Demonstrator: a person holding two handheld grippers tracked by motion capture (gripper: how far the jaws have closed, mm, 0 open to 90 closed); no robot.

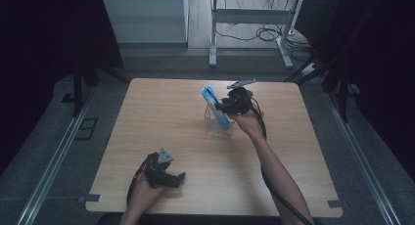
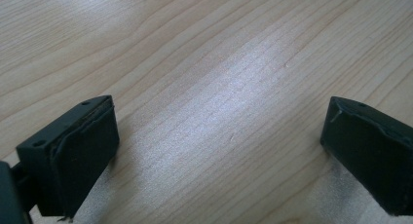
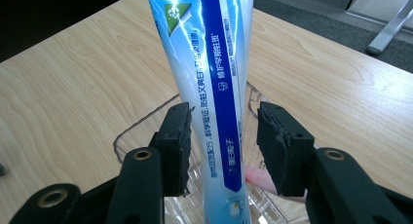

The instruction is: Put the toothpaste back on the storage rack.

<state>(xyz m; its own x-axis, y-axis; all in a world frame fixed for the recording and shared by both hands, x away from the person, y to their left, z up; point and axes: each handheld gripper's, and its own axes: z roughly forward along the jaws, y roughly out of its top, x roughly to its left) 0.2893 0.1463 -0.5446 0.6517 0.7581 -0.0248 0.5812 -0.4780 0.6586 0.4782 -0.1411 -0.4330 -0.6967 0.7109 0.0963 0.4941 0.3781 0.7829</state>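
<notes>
Right gripper (image 3: 221, 136) jaws spread around toothpaste tube (image 3: 209, 78) | tube in clear container (image 3: 131, 131) | left gripper (image 2: 219, 151) spread over table (image 2: 195, 48)

The left tongs (image 2: 219, 151) stand wide apart, one black padded jaw at each lower corner, with nothing held. Between and beyond them lies bare, pale wood-grain surface (image 2: 204, 63), catching a soft sheen just ahead.

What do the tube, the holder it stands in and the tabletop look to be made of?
Tube: likely soft plastic laminate, glossy; highlights run across its blue and white print. Holder: clear hard plastic or maybe glass, since the wood shows through its thin rim. Table: light wood or wood-look laminate, satin; grain lines with a soft sheen. Which of the two I cannot tell.
</notes>
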